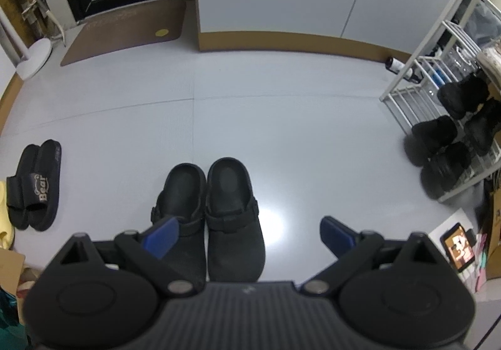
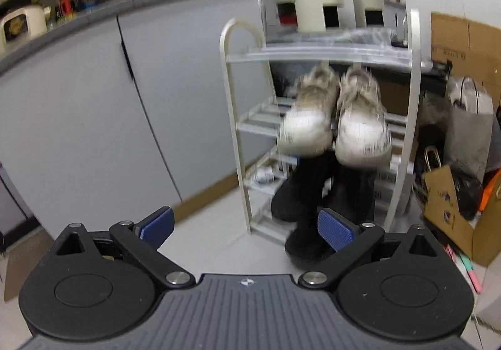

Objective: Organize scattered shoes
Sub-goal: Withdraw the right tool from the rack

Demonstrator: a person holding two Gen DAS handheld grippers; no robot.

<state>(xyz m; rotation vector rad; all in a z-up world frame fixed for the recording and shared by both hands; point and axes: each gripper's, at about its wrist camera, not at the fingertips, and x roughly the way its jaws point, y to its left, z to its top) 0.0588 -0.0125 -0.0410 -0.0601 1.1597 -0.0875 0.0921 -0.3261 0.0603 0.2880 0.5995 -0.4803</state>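
Two black clogs (image 1: 213, 218) sit side by side on the pale floor (image 1: 281, 118) at the lower middle of my left wrist view, touching along their inner edges, toes toward me. My left tongs (image 1: 249, 232) hang over them with the jaws spread wide and gripping nothing; the left blue pad overlaps the left clog in the frame, while the right pad stands over bare floor.

At the left edge of that view a pair of black slides (image 1: 34, 187) marked "Bear" lies well apart from the clogs, with a yellow shoe (image 1: 4, 224) just beside it. At the right edge a white shoe rack (image 1: 407, 99) carries several black shoes (image 1: 451, 137). A brown doormat (image 1: 125, 30) lies at the upper left before a dark door.

In my right wrist view, my right tongs (image 2: 247, 229) are also spread open and empty, facing the shoe rack (image 2: 238, 118) in the middle of the frame. A pair of beige sneakers (image 2: 335, 118) rests on a middle shelf, blurred, with black boots (image 2: 313, 193) below them. Cardboard boxes (image 2: 454, 212) and bags crowd the right edge.
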